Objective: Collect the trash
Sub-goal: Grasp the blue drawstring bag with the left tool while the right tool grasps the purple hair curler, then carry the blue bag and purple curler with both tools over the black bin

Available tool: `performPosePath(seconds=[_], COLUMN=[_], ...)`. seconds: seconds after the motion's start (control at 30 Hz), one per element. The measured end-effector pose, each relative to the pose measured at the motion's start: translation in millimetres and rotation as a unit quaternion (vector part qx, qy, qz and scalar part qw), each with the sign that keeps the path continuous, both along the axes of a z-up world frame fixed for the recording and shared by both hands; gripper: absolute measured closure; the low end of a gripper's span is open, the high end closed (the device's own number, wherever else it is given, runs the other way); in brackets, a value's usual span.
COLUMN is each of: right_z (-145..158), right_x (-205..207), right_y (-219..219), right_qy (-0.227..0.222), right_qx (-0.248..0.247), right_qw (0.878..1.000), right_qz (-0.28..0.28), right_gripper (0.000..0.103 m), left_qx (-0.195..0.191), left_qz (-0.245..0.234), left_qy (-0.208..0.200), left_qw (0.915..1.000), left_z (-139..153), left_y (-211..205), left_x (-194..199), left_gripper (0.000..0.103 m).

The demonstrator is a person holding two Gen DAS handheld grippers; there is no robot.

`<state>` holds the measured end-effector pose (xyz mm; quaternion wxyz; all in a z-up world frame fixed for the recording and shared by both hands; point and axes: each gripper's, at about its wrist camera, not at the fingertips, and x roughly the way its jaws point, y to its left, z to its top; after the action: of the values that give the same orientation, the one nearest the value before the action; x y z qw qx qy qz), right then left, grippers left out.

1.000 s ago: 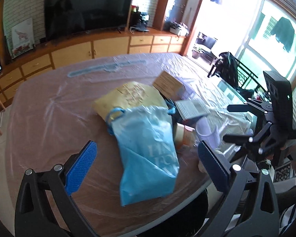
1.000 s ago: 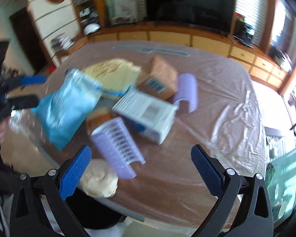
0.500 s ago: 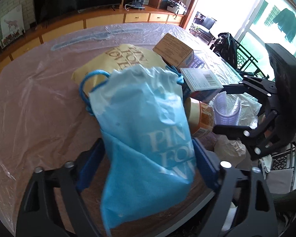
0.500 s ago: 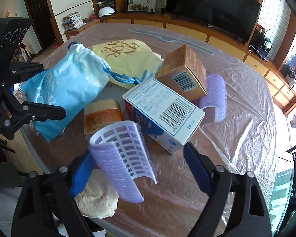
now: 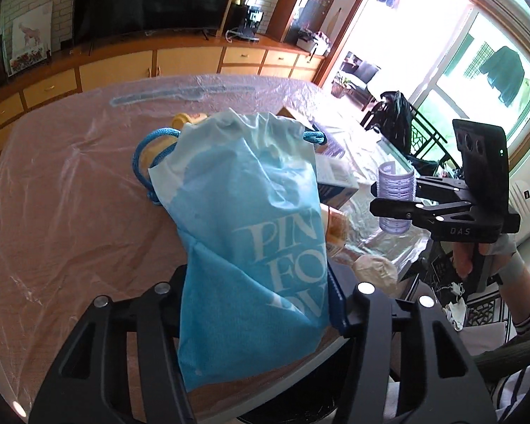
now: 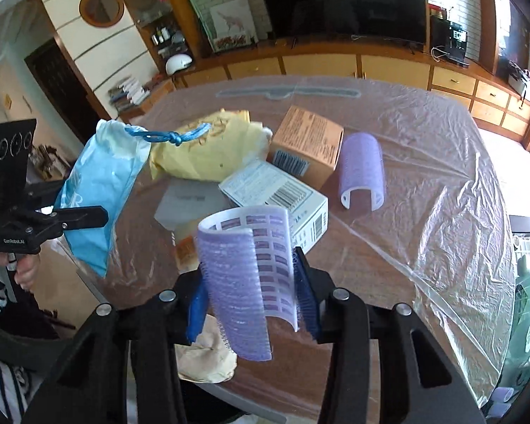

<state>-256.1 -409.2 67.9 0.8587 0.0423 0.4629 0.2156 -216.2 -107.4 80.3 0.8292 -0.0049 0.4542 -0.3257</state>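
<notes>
1. Your left gripper (image 5: 256, 304) is clamped on the lower part of the blue bag (image 5: 254, 233), which hangs above the table's (image 5: 70, 212) near edge.
2. Your right gripper (image 6: 251, 293) is clamped on a purple roller (image 6: 243, 282), lifted off the table.
3. A second roller (image 6: 362, 173) lies beside the brown box (image 6: 307, 141).
4. The white box (image 6: 275, 194), yellow bag (image 6: 208, 148) and crumpled paper (image 6: 205, 360) sit on the plastic-covered table.

Plastic-covered table (image 6: 424, 162), brown box (image 6: 305, 141), white carton (image 6: 275, 194), yellow bag (image 6: 208, 152), purple roller (image 6: 362, 169)
</notes>
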Motion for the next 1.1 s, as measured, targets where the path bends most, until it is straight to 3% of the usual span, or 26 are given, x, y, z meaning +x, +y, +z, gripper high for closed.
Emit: performPosePath(seconds=[0.27,0.5,0.83,1.1], right_z=[31,48,40,18], right_x=[-13,-31,-70,-97], right_y=[1,13,35,39], right_qy=[-0.026,-0.029,-0.001,0.033], right_qx=[0.049,0.073,0.07,0.051], right_qw=[0.998,0.997,0.997,0.998], right_qz=[-0.001,0.014,0.034,0.02], right_gripper=[0.061,0.061,0.061,0.061], left_qx=[-0.041,-0.038,-0.011,0.033], left_qz=[0.012,-0.002,-0.067,-0.134], left_qy=[-0.013,-0.014,-0.007,0.005], left_qw=[0.999,0.9992,0.9976,0.9904], left_z=[19,21,17,-4], left_y=[14,19,15,4], left_x=[-12,-31,-71,-103], left_gripper=[0.047,0.047,0.047,0.047])
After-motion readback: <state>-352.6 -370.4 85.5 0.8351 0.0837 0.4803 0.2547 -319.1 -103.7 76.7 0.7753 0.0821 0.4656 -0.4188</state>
